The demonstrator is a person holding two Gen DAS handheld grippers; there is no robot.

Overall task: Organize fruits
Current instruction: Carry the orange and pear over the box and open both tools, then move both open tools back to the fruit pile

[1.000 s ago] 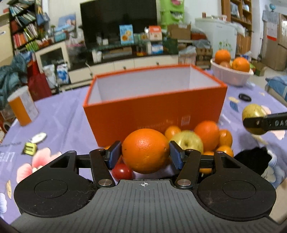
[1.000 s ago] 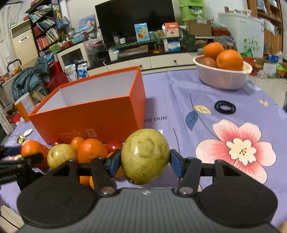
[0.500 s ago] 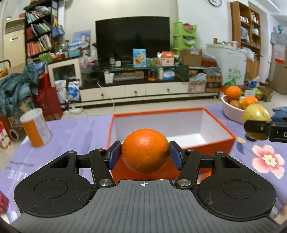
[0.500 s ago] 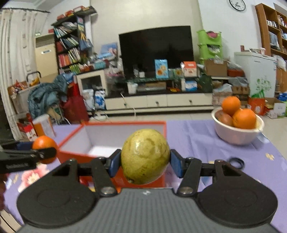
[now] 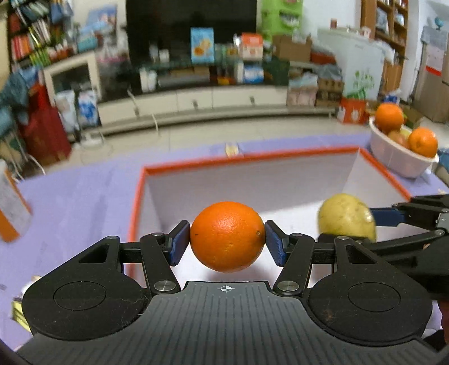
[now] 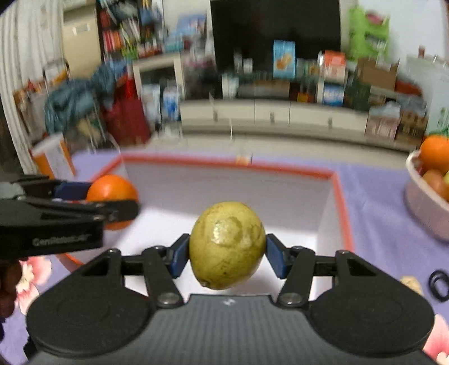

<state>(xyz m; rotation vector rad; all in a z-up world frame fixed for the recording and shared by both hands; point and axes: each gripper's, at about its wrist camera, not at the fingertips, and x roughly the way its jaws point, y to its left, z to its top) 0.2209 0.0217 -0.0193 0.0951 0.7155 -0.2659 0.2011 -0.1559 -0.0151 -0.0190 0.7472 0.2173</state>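
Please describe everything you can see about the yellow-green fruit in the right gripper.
The fruit is rounded, with dull yellow-green skin marked by paler, brownish blotches and a small nub at its lower end. The right gripper holds it off the ground: the blue pads press on its two sides. It hangs above the white inside of the orange box, touching nothing else.

Home living room: television [image 5: 190,25], bookshelves [image 5: 25,42].
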